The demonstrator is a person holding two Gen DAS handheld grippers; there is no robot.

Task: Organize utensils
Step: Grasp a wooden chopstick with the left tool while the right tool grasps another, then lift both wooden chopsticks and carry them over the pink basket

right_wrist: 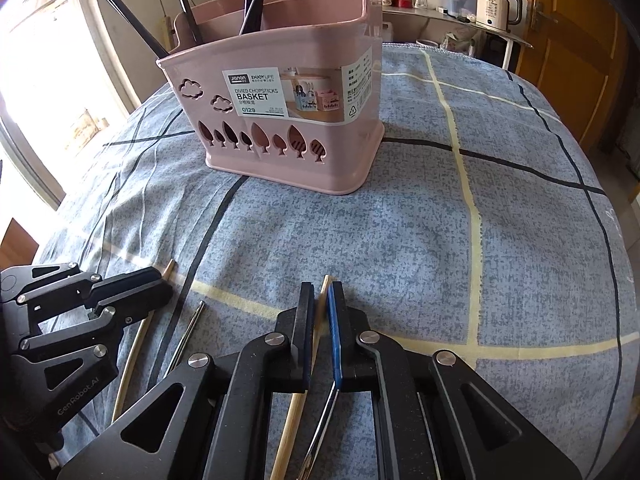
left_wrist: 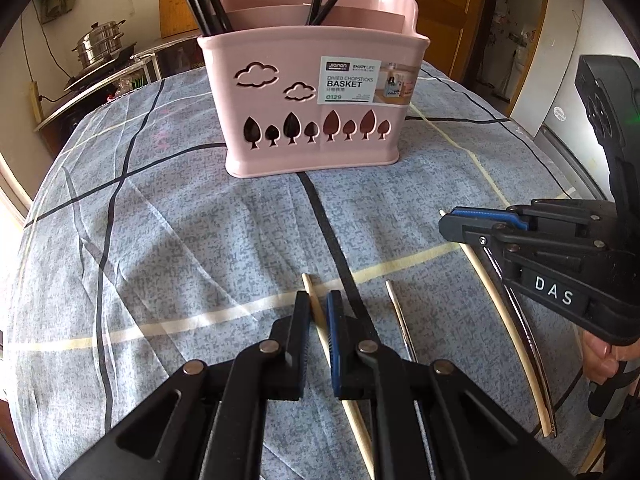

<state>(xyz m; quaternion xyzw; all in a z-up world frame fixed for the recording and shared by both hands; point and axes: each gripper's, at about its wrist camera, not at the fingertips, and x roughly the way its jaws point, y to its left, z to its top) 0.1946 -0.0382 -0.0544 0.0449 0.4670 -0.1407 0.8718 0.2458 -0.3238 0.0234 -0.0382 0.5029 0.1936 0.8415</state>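
A pale wooden chopstick (left_wrist: 316, 312) is being pinched between the nearly closed pads of the left gripper (left_wrist: 318, 308). A second wooden chopstick (right_wrist: 320, 312) is being clamped by the right gripper (right_wrist: 320, 304), with a slim metal utensil (right_wrist: 320, 428) lying just under its jaws. Between the two grippers a thin steel rod (left_wrist: 400, 320) is being left on the blue-grey checked cloth (left_wrist: 180, 240). Further back, black chopsticks (left_wrist: 200, 0) are being held upright in the pink plastic divided basket (left_wrist: 304, 128).

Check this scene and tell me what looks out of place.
Loose chopsticks lie on the cloth, not in the pink basket. The right gripper pinches a wooden chopstick with a metal one beside it: a mismatched pair.
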